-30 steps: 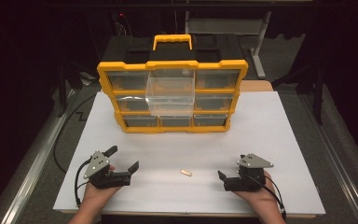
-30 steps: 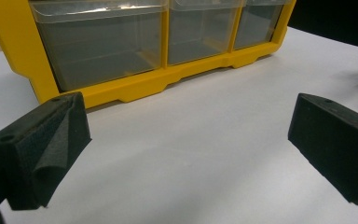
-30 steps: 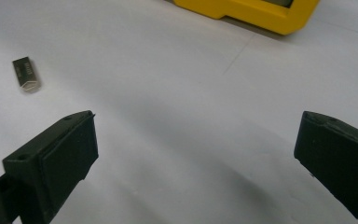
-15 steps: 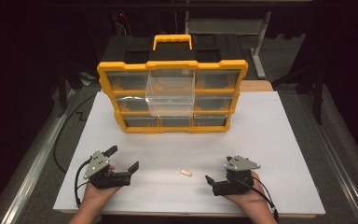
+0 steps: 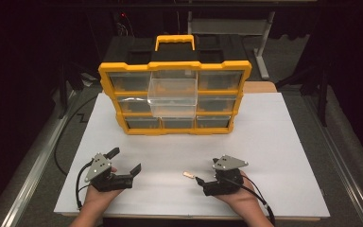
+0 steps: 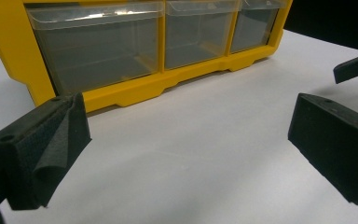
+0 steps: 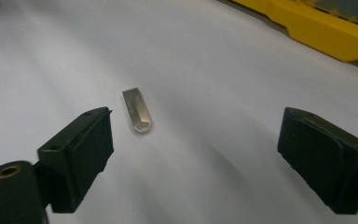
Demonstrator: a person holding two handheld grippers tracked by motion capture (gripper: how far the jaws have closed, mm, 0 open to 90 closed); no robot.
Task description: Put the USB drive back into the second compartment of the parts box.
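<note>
So far little of the work looks done: the small flat metal piece lies loose on the white worktop, low in the middle of the high view and just left of the right gripper. In the right gripper view that piece sits a little above and right of the left-hand finger, not yet between the two, and both fingers stand spread wide with nothing in them. The left gripper, at the lower left of the high view, is likewise released and empty, resting well apart from the piece.

Upper centre of the high view stands the yellow organizer case, with one clear drawer in its middle column pulled out toward the person and, as far as can be told, empty. Judging by this, the drawer is ready to receive, while closing on the piece, lifting it, carrying it to the drawer and pushing the drawer shut are all left.
</note>
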